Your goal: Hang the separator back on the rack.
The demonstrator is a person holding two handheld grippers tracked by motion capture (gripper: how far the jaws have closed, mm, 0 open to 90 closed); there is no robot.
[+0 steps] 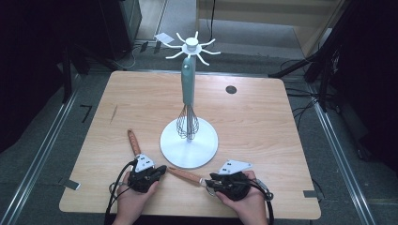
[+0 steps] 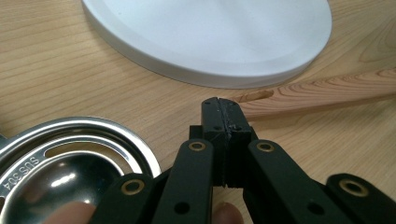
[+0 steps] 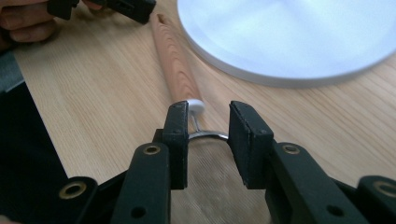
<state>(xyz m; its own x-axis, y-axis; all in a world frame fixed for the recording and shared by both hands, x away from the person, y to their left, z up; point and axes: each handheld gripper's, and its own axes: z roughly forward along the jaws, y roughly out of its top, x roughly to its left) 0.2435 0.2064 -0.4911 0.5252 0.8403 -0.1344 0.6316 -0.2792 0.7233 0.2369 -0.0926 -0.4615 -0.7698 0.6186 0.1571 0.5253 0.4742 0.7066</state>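
left gripper point(image 1: 162, 169) jaws clenched, empty | right gripper point(image 1: 209, 180) jaws released around wire end of handle point(image 1: 186, 176) near table point(image 1: 263, 126) front edge | risk: shallow bite, handle slips, hits stand point(image 1: 189, 142)

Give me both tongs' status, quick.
Left tongs: shut, holding nothing.
Right tongs: open, jaws either side of a utensil's metal loop.
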